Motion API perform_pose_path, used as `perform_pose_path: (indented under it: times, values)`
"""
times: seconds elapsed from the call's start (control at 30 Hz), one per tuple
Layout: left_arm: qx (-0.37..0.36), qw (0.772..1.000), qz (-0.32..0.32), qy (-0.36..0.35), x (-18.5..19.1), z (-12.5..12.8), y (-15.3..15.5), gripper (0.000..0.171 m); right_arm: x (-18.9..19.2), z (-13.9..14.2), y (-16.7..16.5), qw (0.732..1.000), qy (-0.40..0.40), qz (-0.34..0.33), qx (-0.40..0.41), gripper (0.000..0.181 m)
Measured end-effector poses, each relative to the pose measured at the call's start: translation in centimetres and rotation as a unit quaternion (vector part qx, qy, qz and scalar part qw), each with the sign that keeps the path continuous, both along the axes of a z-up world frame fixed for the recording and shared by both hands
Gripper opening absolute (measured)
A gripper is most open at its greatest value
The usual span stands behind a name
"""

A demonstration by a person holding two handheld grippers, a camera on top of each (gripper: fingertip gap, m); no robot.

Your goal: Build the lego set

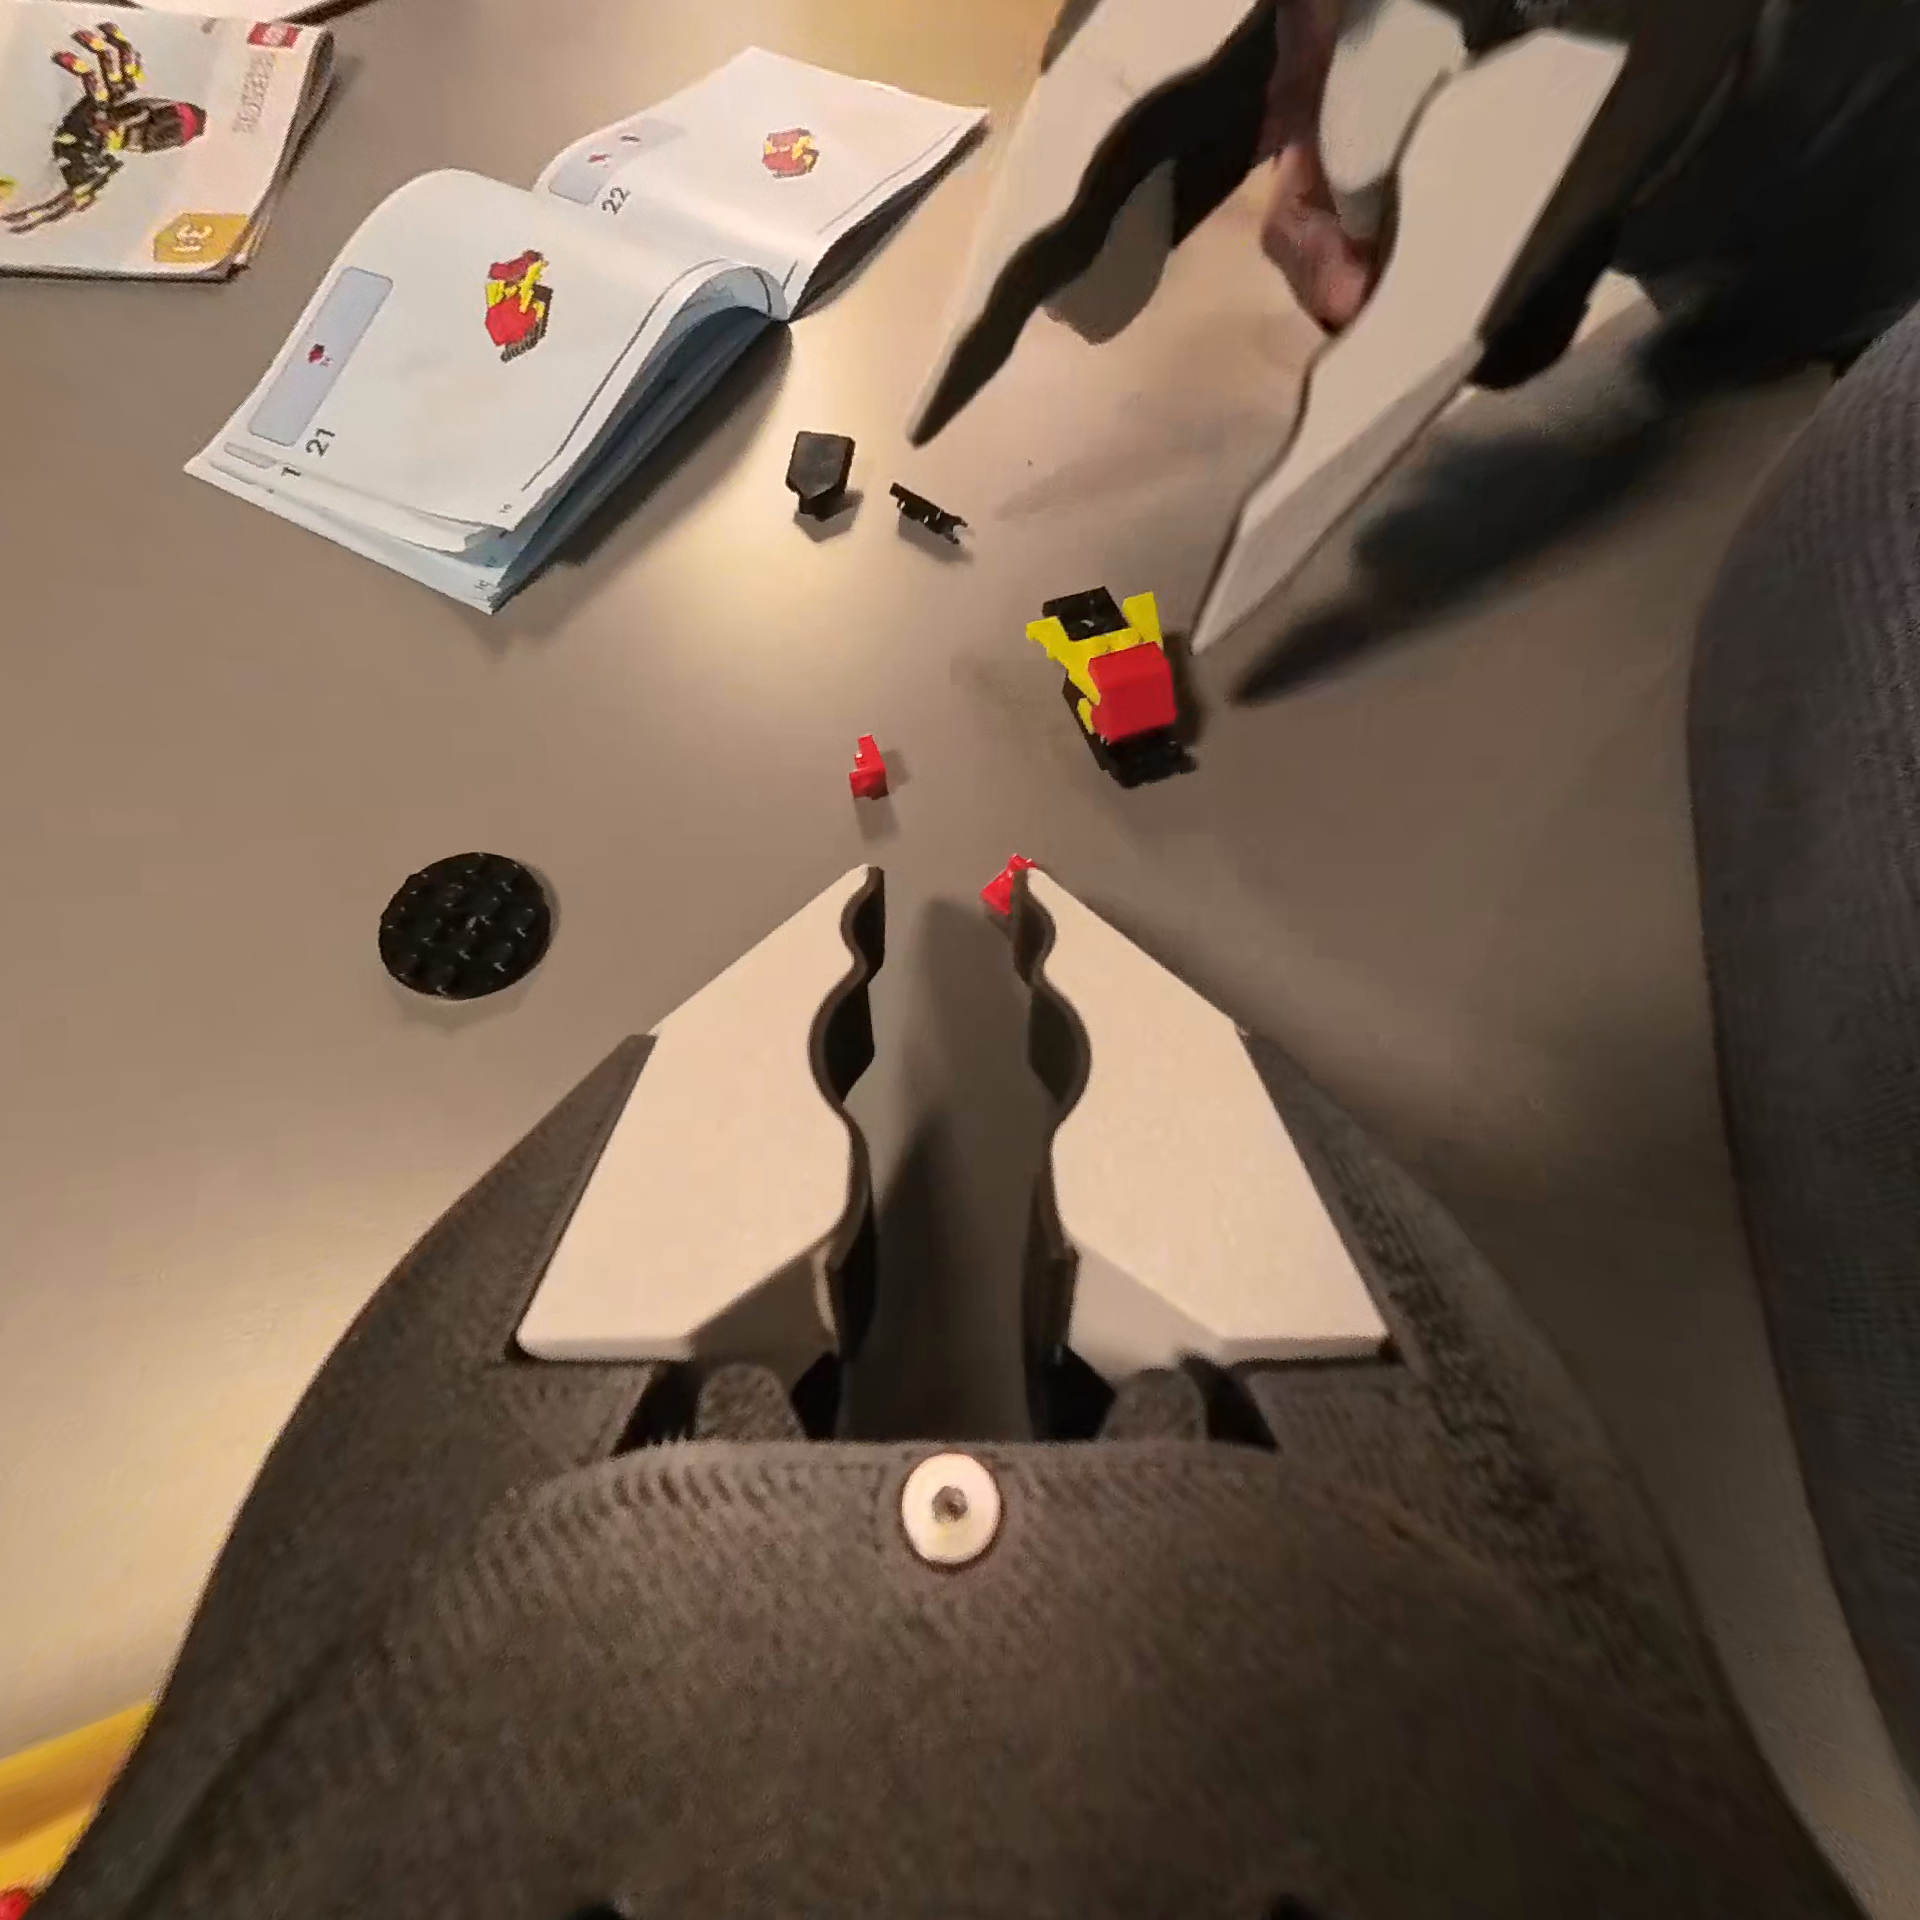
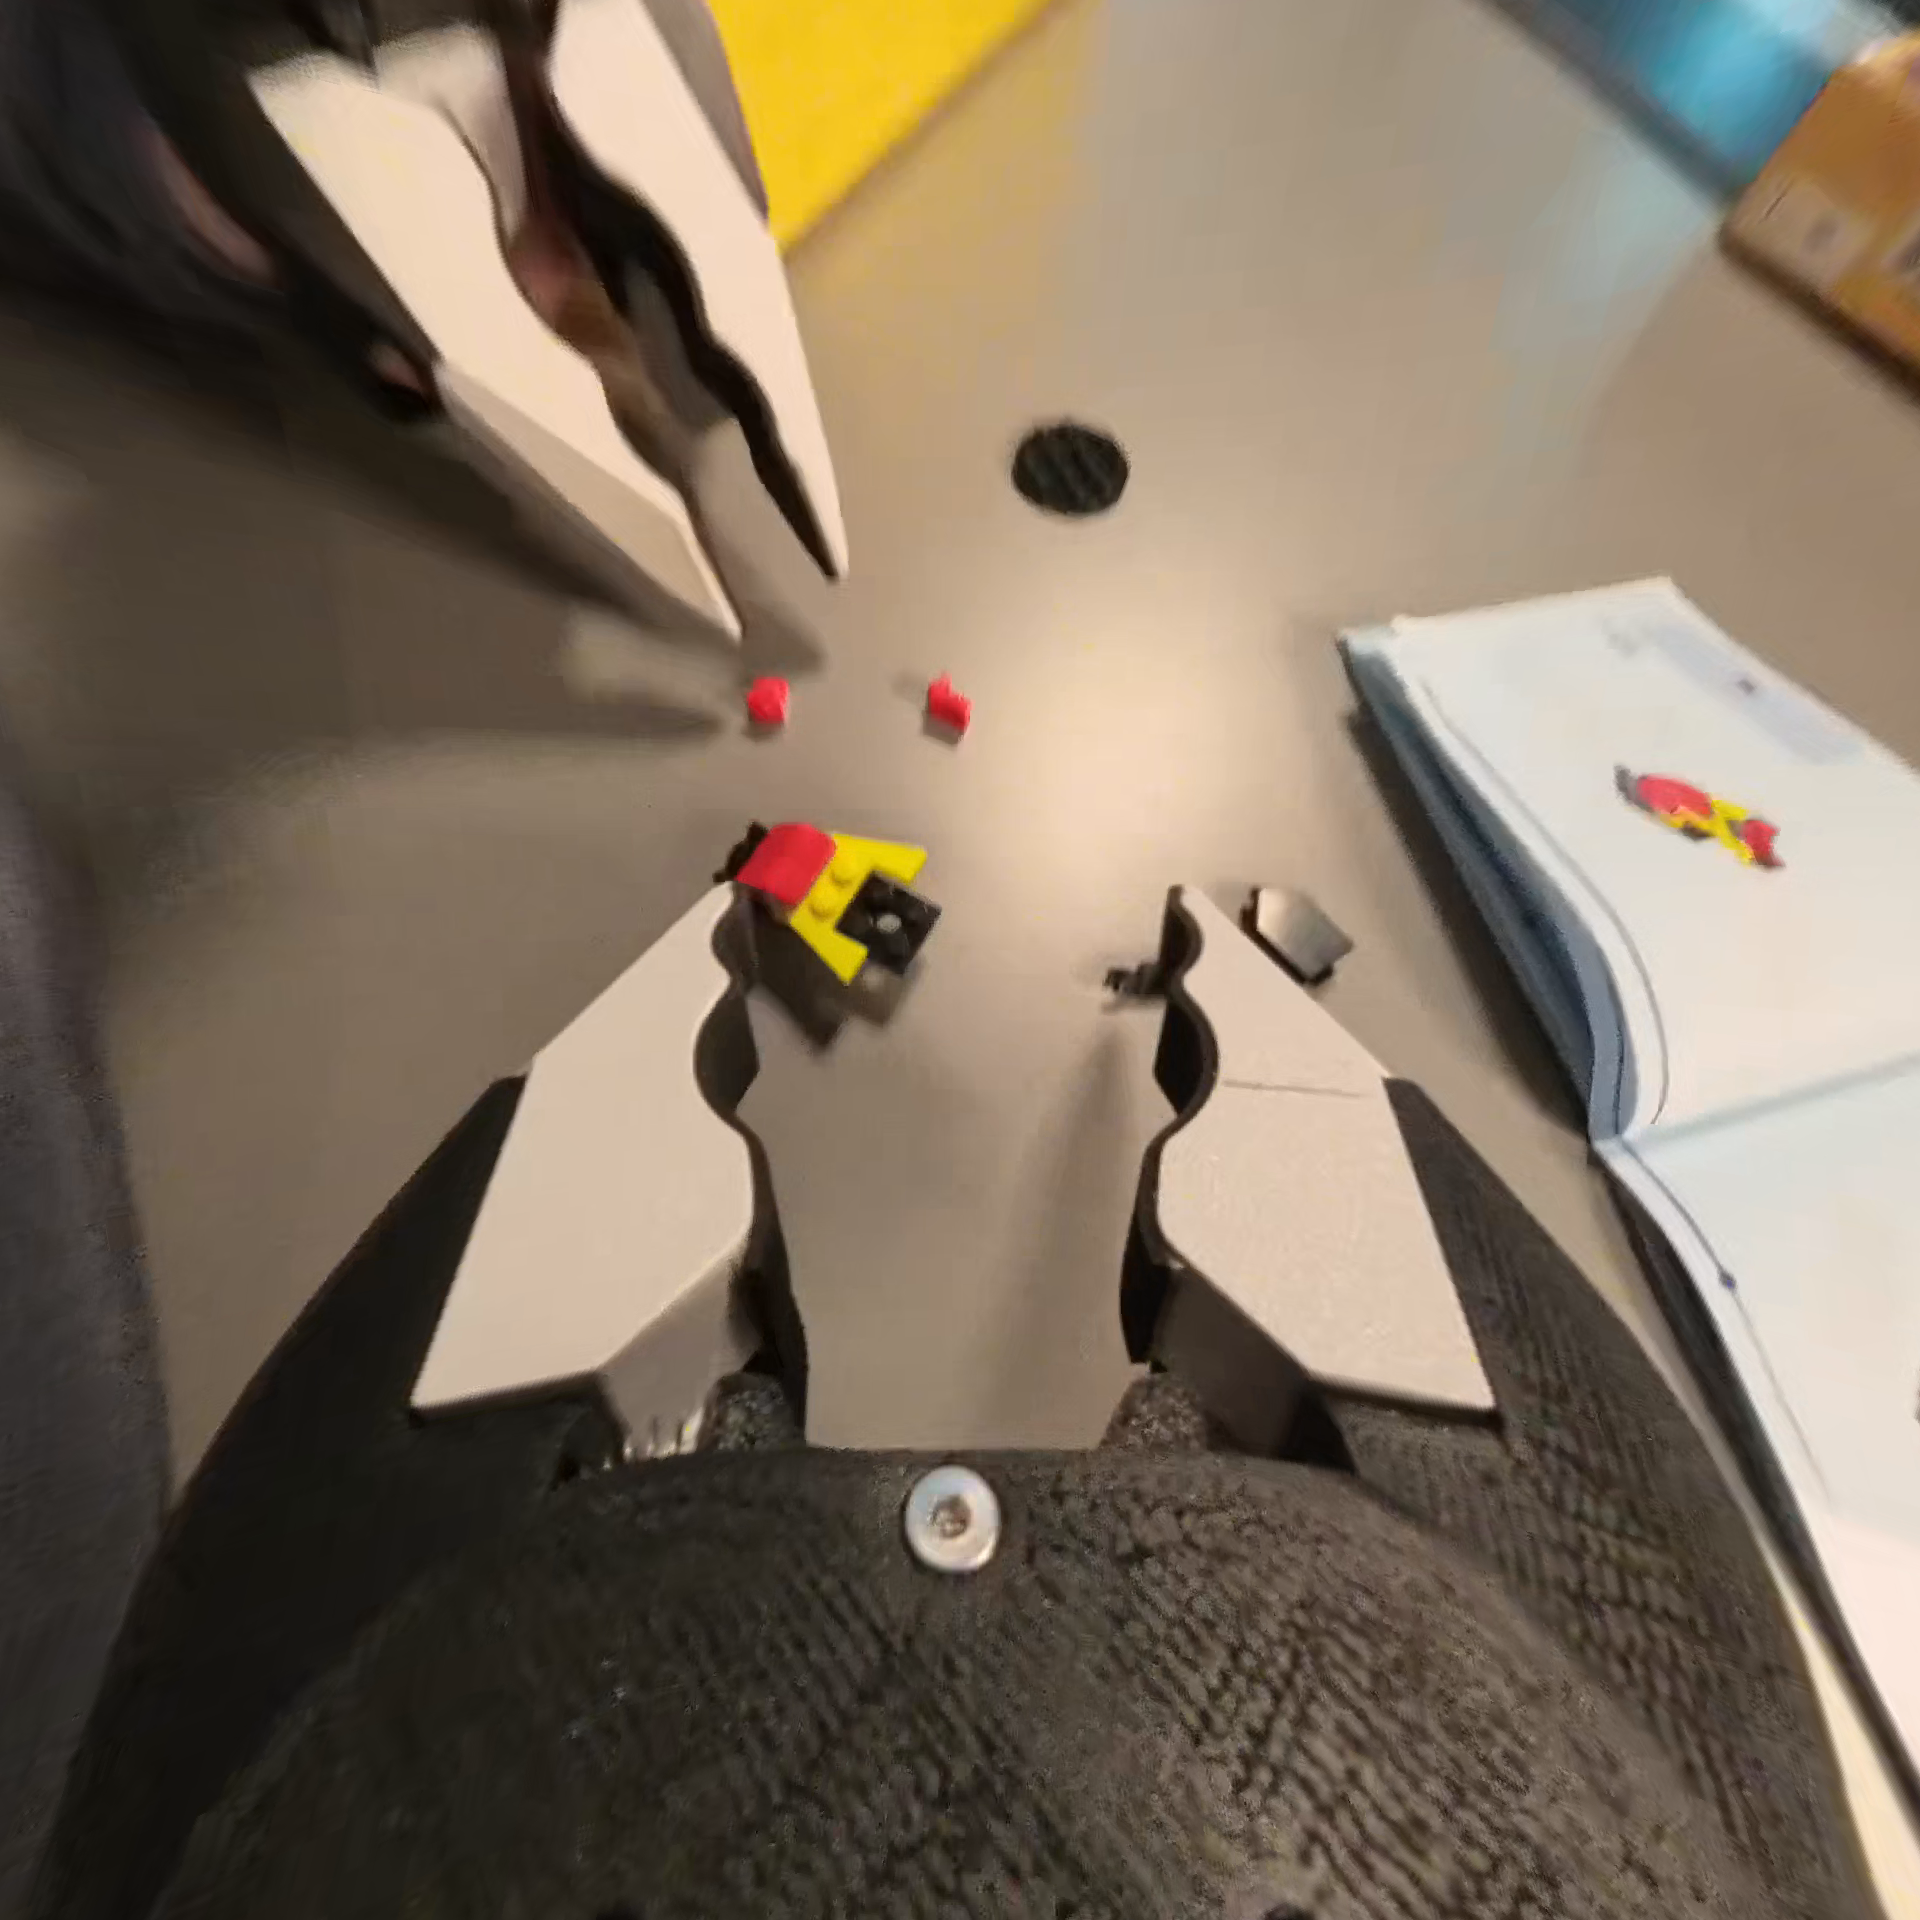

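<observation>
both hand-held grippers, left (image 1: 951, 883) and right (image 2: 951, 904), spread apart, empty, above scattered lego pieces (image 1: 1117, 681).

Left hand-held gripper (image 1: 951, 883), right hand-held gripper (image 2: 951, 904): black textured bodies, grey wavy-edged fingers, silver screw.

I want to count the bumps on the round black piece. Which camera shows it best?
The left wrist view: the round black plate lies near and sharp, its studs visible. In the right wrist view it is farther off, small and blurred.
</observation>
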State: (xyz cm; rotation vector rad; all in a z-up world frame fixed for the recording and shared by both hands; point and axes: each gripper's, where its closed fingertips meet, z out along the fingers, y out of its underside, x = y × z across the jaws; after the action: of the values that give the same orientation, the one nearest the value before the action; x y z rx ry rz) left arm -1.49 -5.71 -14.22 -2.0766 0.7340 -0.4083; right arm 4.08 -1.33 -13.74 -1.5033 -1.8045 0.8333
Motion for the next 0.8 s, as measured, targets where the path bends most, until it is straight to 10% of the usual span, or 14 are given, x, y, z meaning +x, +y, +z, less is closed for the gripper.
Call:
perform_pose_path:
  times: [0.53,0.8]
  values:
    - [0.087,0.993,-0.065,0.049,1.8,0.9,-0.7,0.017,-0.6,-1.9,-2.3,0.997,-0.021,-0.07,-0.037,0.063]
    - [0.244,0.933,-0.162,0.21,3.4,0.3,-1.9,0.038,-1.2,-2.0,-3.0,0.998,-0.032,0.033,-0.032,0.049]
